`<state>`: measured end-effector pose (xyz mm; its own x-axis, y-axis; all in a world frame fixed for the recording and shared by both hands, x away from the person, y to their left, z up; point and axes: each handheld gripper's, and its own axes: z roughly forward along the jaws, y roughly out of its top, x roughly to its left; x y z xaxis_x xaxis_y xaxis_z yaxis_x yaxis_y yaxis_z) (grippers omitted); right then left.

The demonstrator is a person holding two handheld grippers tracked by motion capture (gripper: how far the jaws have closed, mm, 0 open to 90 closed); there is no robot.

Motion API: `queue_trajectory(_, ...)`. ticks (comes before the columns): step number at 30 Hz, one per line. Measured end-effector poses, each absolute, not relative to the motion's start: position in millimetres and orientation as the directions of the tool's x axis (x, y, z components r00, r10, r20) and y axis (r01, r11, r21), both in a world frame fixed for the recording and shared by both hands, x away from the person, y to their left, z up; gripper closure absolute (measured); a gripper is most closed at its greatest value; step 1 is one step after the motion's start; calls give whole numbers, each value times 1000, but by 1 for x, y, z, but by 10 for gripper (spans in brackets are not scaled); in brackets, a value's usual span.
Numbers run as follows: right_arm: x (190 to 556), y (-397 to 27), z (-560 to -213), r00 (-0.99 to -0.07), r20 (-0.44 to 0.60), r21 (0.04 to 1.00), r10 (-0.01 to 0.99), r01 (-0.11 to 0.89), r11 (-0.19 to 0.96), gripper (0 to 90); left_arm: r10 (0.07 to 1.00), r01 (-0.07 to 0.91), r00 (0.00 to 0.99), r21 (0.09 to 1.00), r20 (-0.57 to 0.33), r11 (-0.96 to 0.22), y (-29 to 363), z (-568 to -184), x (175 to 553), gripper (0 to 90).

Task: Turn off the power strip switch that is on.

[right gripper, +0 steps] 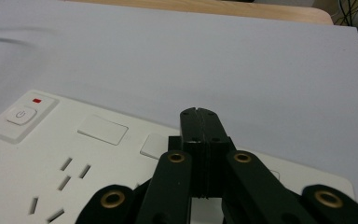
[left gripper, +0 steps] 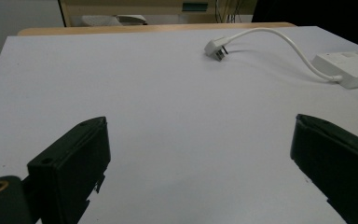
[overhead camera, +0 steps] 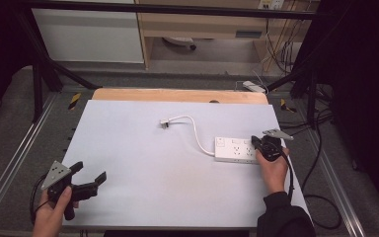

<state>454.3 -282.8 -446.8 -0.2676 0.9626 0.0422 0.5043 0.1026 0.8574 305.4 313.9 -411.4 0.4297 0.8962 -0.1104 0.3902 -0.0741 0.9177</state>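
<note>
Near edge, lower left of the high view: the left gripper (overhead camera: 90,178) is held in the person's left hand (overhead camera: 54,210) just above the pale worktop (overhead camera: 143,163), its jaws spread wide and holding nothing. In the left gripper view the two jaws stand far apart at the lower corners with bare worktop between them.

Middle right of the high view: the right gripper (overhead camera: 256,143), held in the right hand (overhead camera: 272,170), sits over the right end of the white power strip (overhead camera: 234,149). In the right gripper view its jaws are pressed together with no gap and nothing between them, tips poised above the strip's top face beside the sockets; whether they touch it cannot be told. The strip's switch (right gripper: 21,114) lies at the far left end.

The strip's long axis runs left to right across the frame. The right hand is much the nearer; the left gripper is well apart from it.

Farther back, toward upper centre: the white cable (overhead camera: 197,132) curves from the strip's left end to a plug (overhead camera: 165,123) lying loose on the worktop. Reaching the plug probably calls for a move leftward and away.
</note>
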Motion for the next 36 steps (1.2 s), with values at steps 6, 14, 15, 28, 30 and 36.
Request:
queue_trajectory(6, 453, -281, -445, -274, 42, 859, 961, 501, 105, 900, 896, 390, 430, 918, -110, -74, 314, -411, 305, 47)
queue_trajectory(14, 452, -279, -443, -283, 54, 866, 958, 490, 96, 900, 897, 391, 428, 917, -110, -74, 314, -412, 306, 47)
queue_trajectory(15, 452, -279, -442, -285, 57, 870, 957, 485, 93, 895, 897, 391, 428, 917, -110, -75, 314, -412, 306, 47)
queue_trajectory(28, 448, -265, -432, -341, 65, 887, 938, 451, 103, 753, 897, 392, 429, 917, -110, -75, 314, -412, 306, 47)
queue_trajectory(30, 448, -263, -430, -347, 63, 886, 936, 452, 108, 722, 896, 393, 429, 916, -110, -76, 314, -412, 306, 47)
queue_trajectory(36, 445, -255, -422, -351, 78, 891, 933, 444, 93, 612, 896, 395, 429, 915, -110, -77, 314, -412, 306, 47)
